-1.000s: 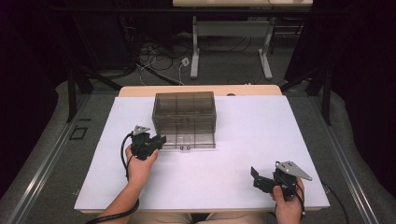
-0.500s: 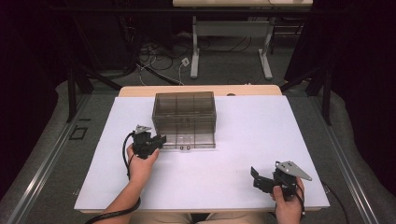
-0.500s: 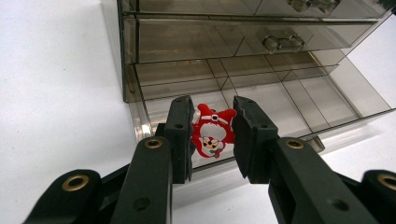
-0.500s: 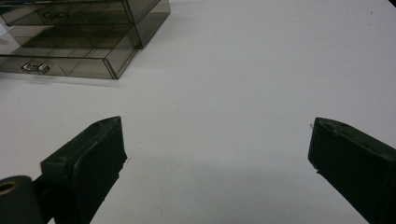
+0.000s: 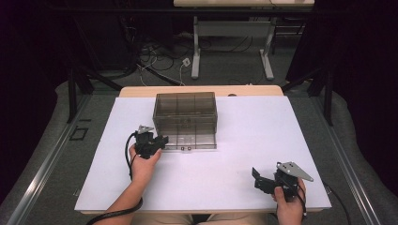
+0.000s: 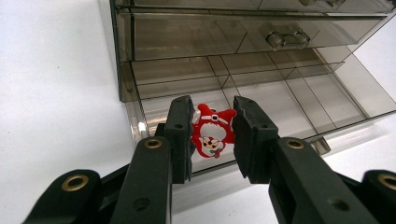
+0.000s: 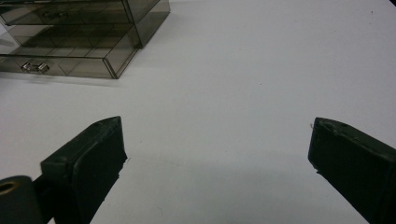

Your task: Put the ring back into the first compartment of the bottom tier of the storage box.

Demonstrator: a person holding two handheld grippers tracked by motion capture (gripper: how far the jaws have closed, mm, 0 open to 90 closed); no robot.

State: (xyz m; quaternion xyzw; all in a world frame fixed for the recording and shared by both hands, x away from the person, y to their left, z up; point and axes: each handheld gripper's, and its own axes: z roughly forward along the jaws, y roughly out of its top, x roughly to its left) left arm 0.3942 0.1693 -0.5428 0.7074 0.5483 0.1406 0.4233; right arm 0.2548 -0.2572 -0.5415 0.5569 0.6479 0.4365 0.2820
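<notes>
Left gripper (image 6: 212, 133) clamps the Santa charm (image 6: 212, 130) over the open bottom drawer (image 6: 299, 98); no shift since a second ago. Right gripper (image 7: 217, 154) idle, spread. Release pending.

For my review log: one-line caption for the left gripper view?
Left gripper grips a red Santa figure above the open drawer.

Red and white Santa figure (image 6: 212, 133) with a black belt, between black gripper (image 6: 212, 135) pads. Smoky, see-through grey drawer box (image 5: 185, 112) at twelve o'clock on a white surface (image 5: 263, 136). Black right gripper (image 5: 263, 180), grey top plate.
</notes>
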